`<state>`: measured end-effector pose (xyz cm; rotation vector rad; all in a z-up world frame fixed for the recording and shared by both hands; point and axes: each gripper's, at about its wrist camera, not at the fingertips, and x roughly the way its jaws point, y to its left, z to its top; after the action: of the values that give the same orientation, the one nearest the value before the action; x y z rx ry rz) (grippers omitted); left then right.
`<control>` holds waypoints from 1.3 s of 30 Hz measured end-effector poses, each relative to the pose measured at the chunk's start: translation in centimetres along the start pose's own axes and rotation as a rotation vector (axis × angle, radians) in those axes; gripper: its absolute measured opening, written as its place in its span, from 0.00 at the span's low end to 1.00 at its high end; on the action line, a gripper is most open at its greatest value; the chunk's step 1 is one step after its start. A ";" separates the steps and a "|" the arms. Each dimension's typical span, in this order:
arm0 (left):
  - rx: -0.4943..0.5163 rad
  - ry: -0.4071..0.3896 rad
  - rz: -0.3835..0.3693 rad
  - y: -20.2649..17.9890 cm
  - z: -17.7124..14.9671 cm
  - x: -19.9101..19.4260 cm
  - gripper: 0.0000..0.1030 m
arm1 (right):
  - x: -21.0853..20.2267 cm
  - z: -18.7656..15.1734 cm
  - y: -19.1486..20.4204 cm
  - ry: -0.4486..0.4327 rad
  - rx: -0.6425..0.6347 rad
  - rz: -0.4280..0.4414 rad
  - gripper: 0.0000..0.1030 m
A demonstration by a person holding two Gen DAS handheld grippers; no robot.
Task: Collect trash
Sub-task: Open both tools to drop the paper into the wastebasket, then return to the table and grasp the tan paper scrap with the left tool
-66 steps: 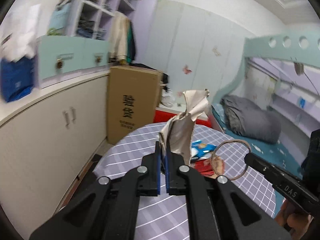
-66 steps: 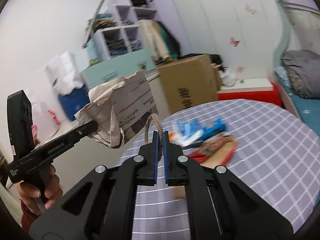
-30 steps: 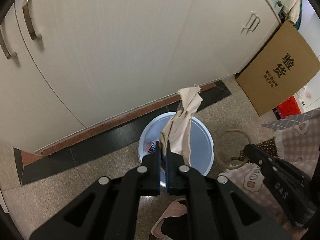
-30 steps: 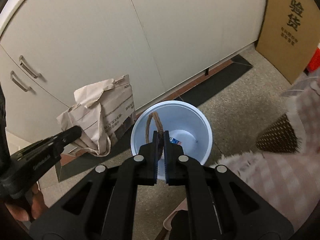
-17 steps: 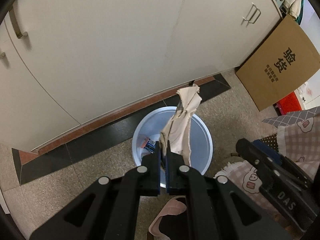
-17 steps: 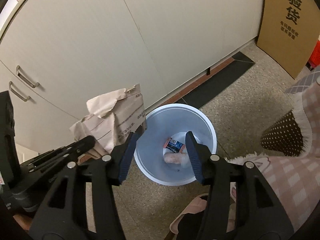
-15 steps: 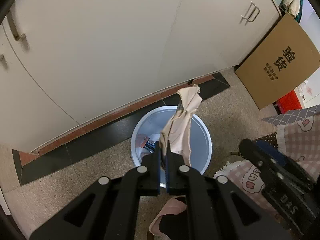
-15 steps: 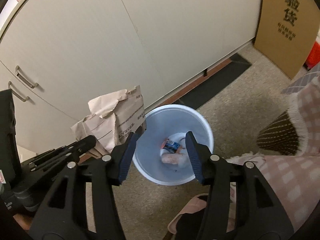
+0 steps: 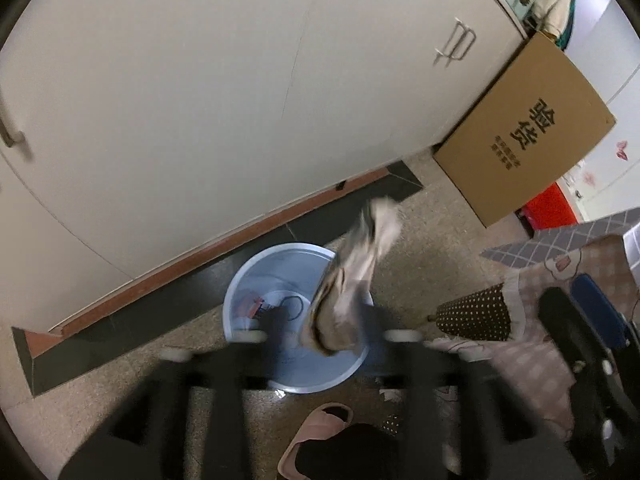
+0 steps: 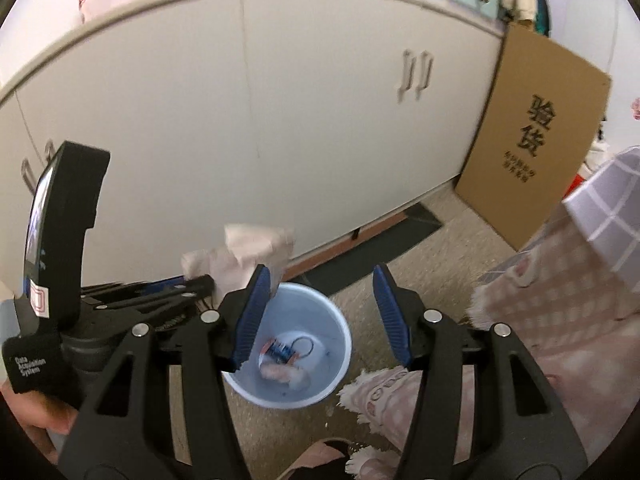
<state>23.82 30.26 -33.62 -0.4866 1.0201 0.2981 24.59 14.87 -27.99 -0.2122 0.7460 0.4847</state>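
Paper drop over the bin, partway done.
Your left gripper (image 9: 324, 340) jaws have just been opening around the crumpled paper (image 9: 352, 280); your right gripper (image 10: 318, 316) jaws are spread, empty; the bin (image 10: 340, 360) already holds scraps.

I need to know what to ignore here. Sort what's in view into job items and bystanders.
Part of the job:
- crumpled paper bag, between the left gripper's just-opened jaws
- light blue bin
- wrappers in the bin
- right gripper, open and empty

Just lying about:
- cardboard box
- white cabinets
- pink slipper
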 end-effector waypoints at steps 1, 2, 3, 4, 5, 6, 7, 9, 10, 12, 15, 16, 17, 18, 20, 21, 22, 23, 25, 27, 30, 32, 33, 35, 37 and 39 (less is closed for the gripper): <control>-0.002 -0.018 -0.001 -0.1 0.1 -0.7 0.50 | -0.7 0.1 0.0 -0.009 0.008 0.006 0.52; -0.001 -0.038 -0.012 -0.2 0.1 -1.8 0.50 | -1.4 0.3 -0.2 -0.024 0.018 0.008 0.52; -0.001 -0.048 -0.018 -0.3 0.1 -2.7 0.50 | -2.0 0.3 -0.3 -0.036 0.022 0.006 0.52; -0.004 -0.058 -0.023 -0.4 0.1 -3.7 0.50 | -2.7 0.5 -0.4 -0.048 0.026 0.000 0.52; -0.004 -0.066 -0.029 -0.6 0.2 -4.5 0.50 | -3.4 0.7 -0.4 -0.056 0.032 -0.005 0.52; -0.003 -0.081 -0.044 -0.8 0.2 -5.6 0.50 | -4.1 0.9 -0.5 -0.066 0.038 -0.004 0.52; -0.001 -0.093 -0.053 -0.8 0.3 -6.4 0.50 | -5.0 1.2 -0.6 -0.081 0.043 -0.003 0.52; 0.024 -0.133 -0.075 -1.6 0.3 -8.8 0.50 | -7.0 1.7 -0.5 -0.115 0.037 -0.011 0.52; 0.035 -0.147 -0.080 -2.0 0.2 -9.6 0.50 | -8.0 1.9 -0.3 -0.134 0.037 -0.014 0.52; 0.066 -0.187 -0.103 -3.1 0.2 -11.9 0.54 | -10.4 2.8 -0.8 -0.172 0.056 -0.011 0.55; 0.106 -0.234 -0.140 -4.9 -0.2 -15.3 0.56 | -13.4 3.4 -1.8 -0.207 0.109 0.005 0.58; 0.116 -0.251 -0.144 -5.3 -0.4 -16.1 0.56 | -14.7 3.6 -2.2 -0.223 0.127 0.017 0.59; 0.128 -0.277 -0.150 -6.0 -0.6 -17.4 0.56 | -16.2 3.8 -2.7 -0.239 0.151 0.023 0.59; 0.138 -0.297 -0.165 -6.6 -0.8 -18.7 0.56 | -17.6 3.9 -3.4 -0.253 0.177 0.046 0.60; 0.147 -0.333 -0.198 -7.7 -1.2 -20.8 0.58 | -19.8 3.8 -4.3 -0.284 0.208 0.052 0.60; 0.157 -0.347 -0.209 -8.5 -1.4 -21.7 0.61 | -21.1 3.6 -4.6 -0.305 0.216 0.039 0.60; 0.171 -0.355 -0.222 -9.1 -1.7 -22.6 0.61 | -22.5 3.4 -5.2 -0.334 0.228 0.030 0.61; 0.198 -0.362 -0.238 -10.2 -2.0 -23.6 0.61 | -23.9 3.1 -5.9 -0.357 0.243 0.011 0.62; 0.254 -0.381 -0.261 -12.4 -3.0 -25.4 0.63 | -25.9 2.3 -7.5 -0.387 0.269 -0.011 0.64; 0.304 -0.385 -0.274 -14.5 -4.0 -26.3 0.64 | -27.8 1.2 -8.9 -0.411 0.293 -0.037 0.64; 0.384 -0.372 -0.274 -18.5 -5.9 -27.1 0.64 | -30.2 -0.9 -11.5 -0.417 0.350 -0.095 0.64; 0.431 -0.351 -0.316 -21.4 -7.4 -27.5 0.65 | -31.7 -2.5 -13.4 -0.418 0.389 -0.145 0.64; 0.447 -0.340 -0.328 -22.5 -8.1 -27.5 0.65 | -32.4 -3.3 -14.2 -0.422 0.402 -0.169 0.64; 0.501 -0.305 -0.361 -25.8 -10.0 -27.4 0.65 | -33.8 -5.2 -16.2 -0.428 0.446 -0.222 0.65; 0.538 -0.270 -0.364 -28.9 -11.9 -26.7 0.65 | -34.6 -7.1 -18.2 -0.435 0.507 -0.248 0.68; 0.577 -0.230 -0.379 -31.2 -13.6 -25.8 0.65 | -35.3 -9.5 -20.7 -0.424 0.588 -0.256 0.70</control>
<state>15.13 -3.82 -9.34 -0.1082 0.7251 -0.2737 6.88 -18.72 -10.01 0.3357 0.4104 0.0458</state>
